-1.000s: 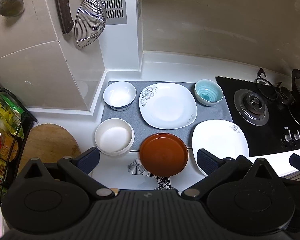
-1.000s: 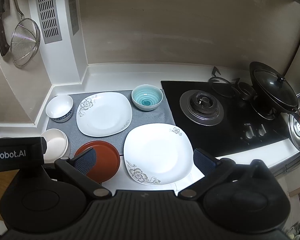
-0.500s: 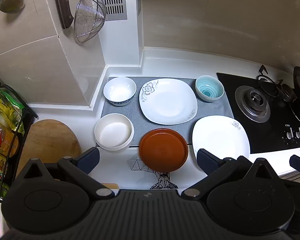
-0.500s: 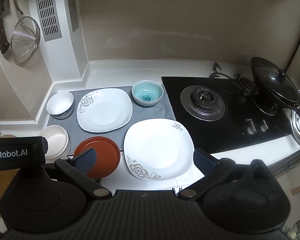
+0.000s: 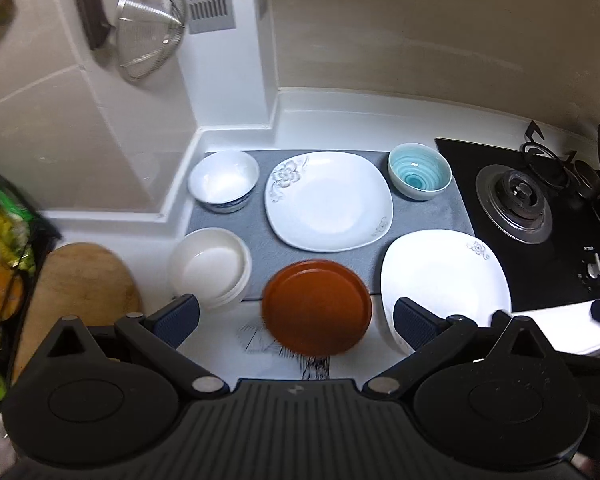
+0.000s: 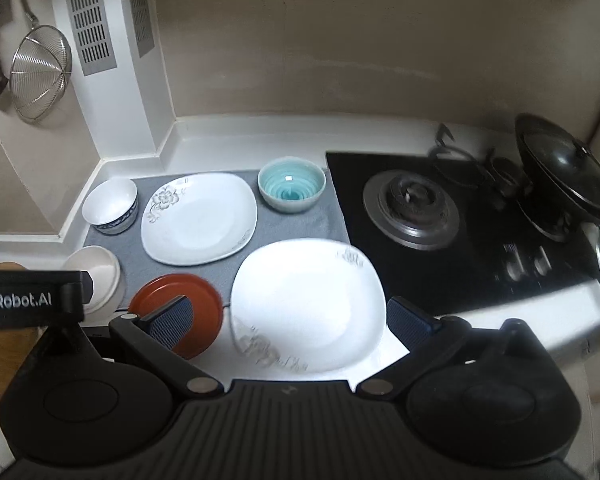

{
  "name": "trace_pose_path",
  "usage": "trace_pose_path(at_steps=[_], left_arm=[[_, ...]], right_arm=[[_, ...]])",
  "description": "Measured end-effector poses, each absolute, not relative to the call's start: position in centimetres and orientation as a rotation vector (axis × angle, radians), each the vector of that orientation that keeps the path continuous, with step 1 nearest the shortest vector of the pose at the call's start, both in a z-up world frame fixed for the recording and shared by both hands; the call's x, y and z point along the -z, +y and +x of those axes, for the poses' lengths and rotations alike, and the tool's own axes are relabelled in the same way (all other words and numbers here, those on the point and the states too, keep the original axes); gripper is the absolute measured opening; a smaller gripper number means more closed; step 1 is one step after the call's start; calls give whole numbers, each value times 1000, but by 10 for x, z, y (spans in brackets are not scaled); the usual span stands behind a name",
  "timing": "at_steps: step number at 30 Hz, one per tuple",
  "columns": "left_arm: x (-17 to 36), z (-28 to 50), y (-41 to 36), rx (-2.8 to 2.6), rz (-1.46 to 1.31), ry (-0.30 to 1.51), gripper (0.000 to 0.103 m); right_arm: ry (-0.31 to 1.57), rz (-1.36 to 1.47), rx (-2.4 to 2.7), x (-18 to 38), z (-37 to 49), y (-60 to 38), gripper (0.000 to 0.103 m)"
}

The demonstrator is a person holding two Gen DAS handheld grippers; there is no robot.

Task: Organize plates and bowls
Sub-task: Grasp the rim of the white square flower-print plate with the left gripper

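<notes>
On a grey mat (image 5: 260, 252) lie a white square plate with a flower print (image 5: 328, 200), a white bowl with a blue rim (image 5: 223, 180) at its left and a teal bowl (image 5: 419, 176) at its right. Nearer are a cream bowl (image 5: 210, 266), a brown round plate (image 5: 316, 306) and a second white square plate (image 5: 444, 280). My left gripper (image 5: 296, 320) is open above the brown plate. My right gripper (image 6: 288, 320) is open above the second white plate (image 6: 308, 304).
A black gas hob (image 6: 460, 220) with a lidded wok (image 6: 564, 168) stands at the right. A wooden board (image 5: 76, 280) and a rack of packets (image 5: 0, 248) are at the left. A strainer (image 5: 148, 36) hangs on the wall.
Both grippers have moved slightly forward and down toward the dishes, so the plates look larger. The dishes have not moved. Both grippers stay open.
</notes>
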State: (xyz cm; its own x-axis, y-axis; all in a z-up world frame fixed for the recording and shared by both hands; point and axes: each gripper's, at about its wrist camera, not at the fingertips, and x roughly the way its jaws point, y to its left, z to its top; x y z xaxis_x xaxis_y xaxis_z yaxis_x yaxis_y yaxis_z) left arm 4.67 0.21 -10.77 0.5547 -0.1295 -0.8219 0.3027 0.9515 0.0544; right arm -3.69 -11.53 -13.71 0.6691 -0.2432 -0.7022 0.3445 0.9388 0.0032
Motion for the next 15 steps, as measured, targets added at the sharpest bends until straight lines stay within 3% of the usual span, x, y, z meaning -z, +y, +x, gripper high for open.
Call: trace_pose_path(at_steps=[5, 9, 13, 15], left_arm=[[186, 68, -3, 387, 99, 918, 102], [244, 88, -19, 480, 51, 1033, 99], [282, 111, -41, 522, -32, 1178, 79], [296, 121, -45, 540, -135, 1214, 78]], right_arm=[[575, 184, 13, 206, -50, -186, 103], [622, 268, -45, 257, -44, -251, 103], [678, 374, -138, 288, -34, -306, 102], [716, 426, -170, 303, -27, -324, 99]])
